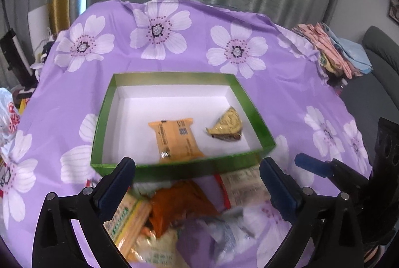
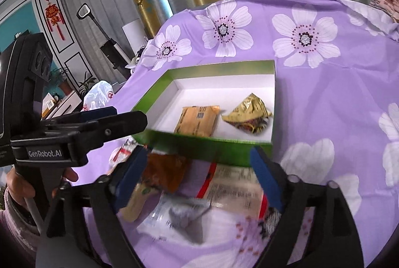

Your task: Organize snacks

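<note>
Snacks lie in two places on the purple flowered cloth [image 1: 174, 63]: an orange packet [image 1: 175, 138] and a gold wrapper [image 1: 228, 124] sit apart inside the green box [image 1: 259, 118], the wrapper near its right wall. A loose pile of snack packs [image 1: 179, 213] lies against the box's near wall, blurred, its labels unreadable and its lower part cut off by the frame. The left gripper [image 1: 198, 178] stands wide over that pile, nothing between its pads. The right gripper [image 2: 199, 175] is also spread wide, empty, above the same pile. A hand [image 2: 17, 188] shows partly behind the left gripper's handle.
</note>
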A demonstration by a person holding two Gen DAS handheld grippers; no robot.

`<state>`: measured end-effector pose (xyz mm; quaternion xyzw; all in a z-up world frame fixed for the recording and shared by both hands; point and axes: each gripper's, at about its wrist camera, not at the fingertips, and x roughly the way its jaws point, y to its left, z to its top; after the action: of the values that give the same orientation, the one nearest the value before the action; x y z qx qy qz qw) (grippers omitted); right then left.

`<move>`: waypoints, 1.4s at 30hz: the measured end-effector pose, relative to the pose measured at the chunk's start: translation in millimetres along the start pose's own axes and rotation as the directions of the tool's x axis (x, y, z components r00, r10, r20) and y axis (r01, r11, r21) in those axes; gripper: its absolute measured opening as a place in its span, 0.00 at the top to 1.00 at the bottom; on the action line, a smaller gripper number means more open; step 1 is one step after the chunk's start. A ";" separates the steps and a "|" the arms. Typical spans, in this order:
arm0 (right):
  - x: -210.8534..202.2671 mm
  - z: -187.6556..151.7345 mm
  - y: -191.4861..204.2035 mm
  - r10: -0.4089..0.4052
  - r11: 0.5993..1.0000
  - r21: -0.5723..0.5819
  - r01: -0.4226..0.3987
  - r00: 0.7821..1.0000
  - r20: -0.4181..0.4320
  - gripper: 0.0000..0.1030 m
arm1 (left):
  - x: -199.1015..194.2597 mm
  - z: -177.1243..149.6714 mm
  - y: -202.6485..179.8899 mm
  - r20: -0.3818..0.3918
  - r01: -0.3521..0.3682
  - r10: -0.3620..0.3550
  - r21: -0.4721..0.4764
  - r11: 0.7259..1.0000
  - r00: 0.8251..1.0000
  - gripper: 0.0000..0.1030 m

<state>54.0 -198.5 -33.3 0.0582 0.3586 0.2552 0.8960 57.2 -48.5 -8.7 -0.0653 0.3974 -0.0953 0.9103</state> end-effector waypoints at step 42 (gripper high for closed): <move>-55.3 -63.8 54.2 0.030 0.993 -0.117 -0.035 0.998 -0.049 0.03 | -60.2 -65.3 -44.8 0.035 -0.032 0.028 0.105 0.994 0.999 0.02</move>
<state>-45.4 -184.3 -30.8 0.0050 0.3631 0.2918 0.8849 -36.4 -81.4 -1.4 -0.0129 0.3772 -0.1014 0.9205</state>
